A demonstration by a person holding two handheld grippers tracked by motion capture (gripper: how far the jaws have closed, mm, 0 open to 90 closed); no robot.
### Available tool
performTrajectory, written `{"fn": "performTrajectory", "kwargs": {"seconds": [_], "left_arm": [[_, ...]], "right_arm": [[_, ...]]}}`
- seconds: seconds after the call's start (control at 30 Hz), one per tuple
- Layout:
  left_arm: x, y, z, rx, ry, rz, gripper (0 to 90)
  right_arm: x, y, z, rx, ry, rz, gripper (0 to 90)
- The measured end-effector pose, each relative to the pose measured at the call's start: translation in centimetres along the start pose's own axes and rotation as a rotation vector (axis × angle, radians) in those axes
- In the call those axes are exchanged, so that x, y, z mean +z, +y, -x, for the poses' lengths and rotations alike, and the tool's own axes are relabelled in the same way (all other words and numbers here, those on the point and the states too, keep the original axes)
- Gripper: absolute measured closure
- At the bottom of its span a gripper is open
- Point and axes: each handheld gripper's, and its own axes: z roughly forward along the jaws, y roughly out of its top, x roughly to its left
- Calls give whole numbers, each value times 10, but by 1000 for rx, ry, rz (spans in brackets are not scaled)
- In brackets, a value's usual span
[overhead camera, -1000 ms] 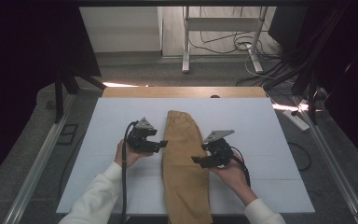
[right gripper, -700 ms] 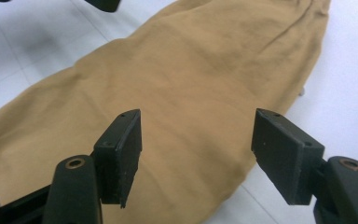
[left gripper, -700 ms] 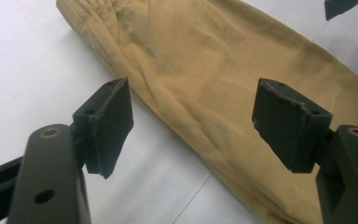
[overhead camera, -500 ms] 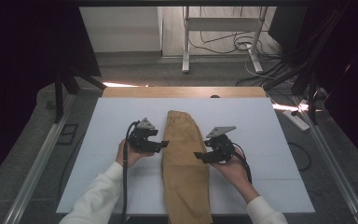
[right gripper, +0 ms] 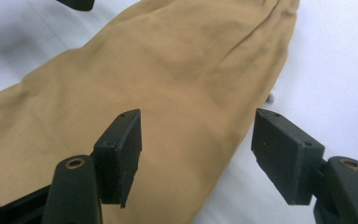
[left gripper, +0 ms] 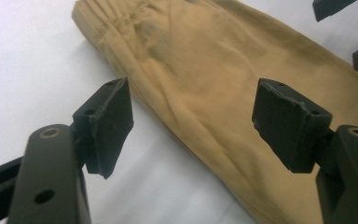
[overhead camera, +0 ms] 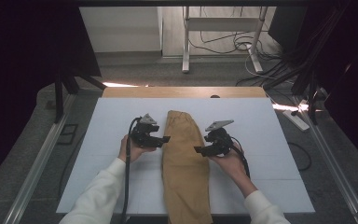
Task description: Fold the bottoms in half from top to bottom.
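Two claws flank a folded pair of tan trousers (overhead camera: 185,163) that lies lengthwise down the middle of the white surface (overhead camera: 261,126), its gathered waistband at the far end and its near end cut off by the bottom edge of the high view. At the left, the left claw (overhead camera: 166,139) hangs just beside the trousers' left edge, released, with its jaws spread and nothing between them. In the left gripper view the claw (left gripper: 191,121) frames that edge of the cloth (left gripper: 223,84): the fabric runs diagonally under the gap, and neither pad presses on it. Whether the tips brush the fabric is hard to make out. The trousers run out of the frame at top and right there, so the waistband is only partly seen. At the right, the right claw (overhead camera: 198,150) sits over the trousers' right edge, likewise released. In the right gripper view the claw (right gripper: 196,140) stands wide above the cloth (right gripper: 144,70), one pad over fabric, the other over bare surface (right gripper: 335,70).
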Motion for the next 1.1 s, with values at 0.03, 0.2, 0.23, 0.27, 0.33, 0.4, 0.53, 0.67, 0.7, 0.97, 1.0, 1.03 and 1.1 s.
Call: {"fn": "performTrajectory", "kwargs": {"seconds": [0.03, 0.2, 0.23, 0.27, 0.33, 0.4, 0.53, 0.67, 0.7, 0.97, 1.0, 1.03, 1.1], "left_arm": [[1, 1, -1, -3, 3, -1, 282], [7, 4, -9, -15, 13, -7, 283], [8, 4, -10, -18, 15, -6, 282], [9, 5, -11, -23, 19, -6, 282], [10, 6, -14, -30, 21, -6, 282], [12, 6, -16, -33, 25, -11, 281], [15, 6, -22, -41, 31, -19, 282], [17, 9, -28, -50, 28, -19, 281], [18, 10, -29, -49, 27, -19, 282], [34, 11, -35, -54, 23, -47, 279], [36, 10, -36, -61, 21, -50, 278], [37, 10, -37, -72, 17, -49, 275], [41, 10, -39, -77, 11, -56, 273]], "right_arm": [[1, 1, 1, 1, -1, 4, 338], [3, 8, 12, 15, -11, 8, 334], [3, 10, 15, 18, -14, 11, 334], [3, 10, 16, 19, -18, 13, 334], [5, 12, 19, 24, -21, 12, 334], [6, 14, 21, 29, -23, 11, 334], [12, 16, 23, 32, -27, 6, 334], [21, 19, 29, 47, -28, 3, 334], [24, 19, 30, 50, -34, -4, 334], [39, 25, 51, 111, -55, -4, 336], [41, 26, 52, 114, -58, -7, 336], [43, 28, 52, 119, -56, -7, 336], [48, 30, 53, 123, -52, -1, 336]]}}
